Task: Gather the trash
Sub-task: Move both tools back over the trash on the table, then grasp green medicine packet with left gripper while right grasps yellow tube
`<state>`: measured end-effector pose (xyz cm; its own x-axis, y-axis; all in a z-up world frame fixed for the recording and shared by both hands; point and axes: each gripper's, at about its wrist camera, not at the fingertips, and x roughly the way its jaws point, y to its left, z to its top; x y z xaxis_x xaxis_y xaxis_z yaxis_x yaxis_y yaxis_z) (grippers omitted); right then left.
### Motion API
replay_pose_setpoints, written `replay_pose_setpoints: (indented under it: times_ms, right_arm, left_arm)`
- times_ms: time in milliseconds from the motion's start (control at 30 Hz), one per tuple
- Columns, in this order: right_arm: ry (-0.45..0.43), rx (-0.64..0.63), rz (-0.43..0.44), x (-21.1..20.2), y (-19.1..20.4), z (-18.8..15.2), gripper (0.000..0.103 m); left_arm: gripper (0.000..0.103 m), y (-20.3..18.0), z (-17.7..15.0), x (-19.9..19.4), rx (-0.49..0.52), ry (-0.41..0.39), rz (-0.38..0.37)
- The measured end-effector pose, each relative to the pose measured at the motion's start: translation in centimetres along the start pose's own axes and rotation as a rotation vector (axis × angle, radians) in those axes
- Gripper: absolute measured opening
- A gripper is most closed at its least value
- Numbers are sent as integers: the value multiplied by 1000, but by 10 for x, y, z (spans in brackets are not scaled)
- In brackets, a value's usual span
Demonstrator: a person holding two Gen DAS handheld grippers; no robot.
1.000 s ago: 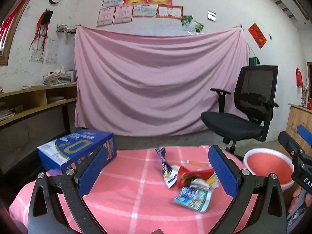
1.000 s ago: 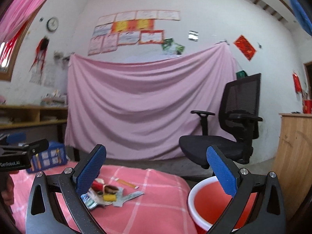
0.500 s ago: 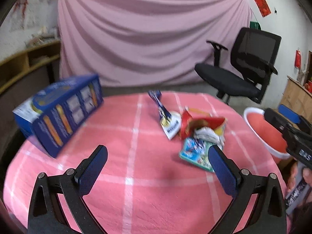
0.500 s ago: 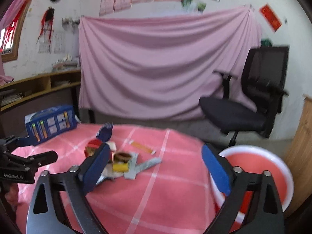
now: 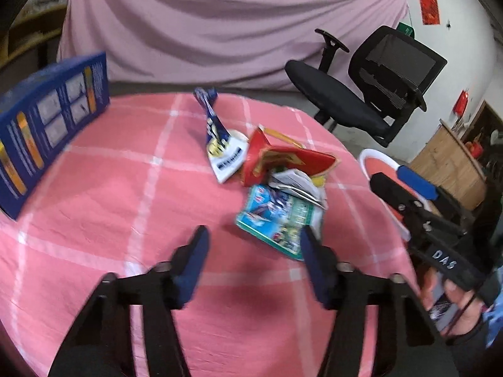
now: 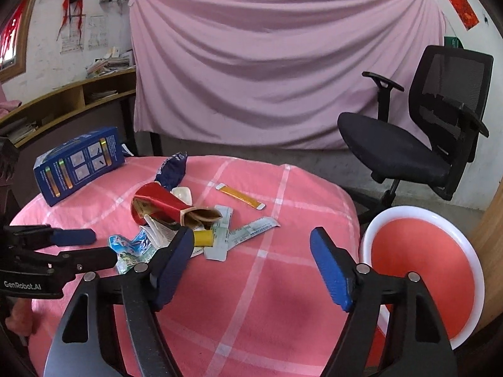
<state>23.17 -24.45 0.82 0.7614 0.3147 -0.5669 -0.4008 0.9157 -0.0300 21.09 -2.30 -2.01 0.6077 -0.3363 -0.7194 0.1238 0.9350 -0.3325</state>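
A trash pile lies mid-table on the pink checked cloth (image 5: 125, 188): a red carton (image 5: 283, 160) (image 6: 157, 204), a blue-white wrapper (image 5: 217, 138), crumpled white paper (image 5: 295, 182), a teal wrapper (image 5: 276, 216) (image 6: 132, 248) and an orange strip (image 6: 240, 196). My left gripper (image 5: 254, 242) (image 6: 91, 248) hovers just short of the teal wrapper, its jaws closing; the wrapper's near corner reaches toward the right pad, untouched. My right gripper (image 6: 251, 238) (image 5: 399, 185) hangs over bare cloth right of the pile, jaws closing with nothing between them.
A red basin with a white rim (image 6: 421, 260) (image 5: 377, 163) stands below the table's right edge. A blue box (image 5: 47, 125) (image 6: 78, 163) rests at the table's far left. A black office chair (image 6: 408, 144) stands behind, before a pink hanging sheet.
Both grippers have tipped down toward the table and moved in on the pile. Both pairs of jaws have narrowed, the left far more.
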Motion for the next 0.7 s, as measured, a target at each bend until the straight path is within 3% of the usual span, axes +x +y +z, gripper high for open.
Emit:
replay_pose_setpoints:
  times_ms: [67, 233, 333, 500, 700]
  right_arm:
    - [13, 4, 4, 2, -1, 0, 74]
    - [49, -6, 16, 9, 0, 0, 71]
    - [81, -20, 32, 16, 4, 0, 66]
    - [123, -29, 75, 25, 8, 0, 57]
    - [178, 42, 153, 45, 9, 4, 53]
  left_arm:
    - [42, -2, 0, 0, -28, 4, -14]
    - [17, 3, 8, 3, -115, 25, -32]
    - [8, 11, 15, 0, -172, 18, -52]
    - [4, 18, 20, -8, -164, -14, -50]
    - [3, 11, 15, -16, -89, -62, 5]
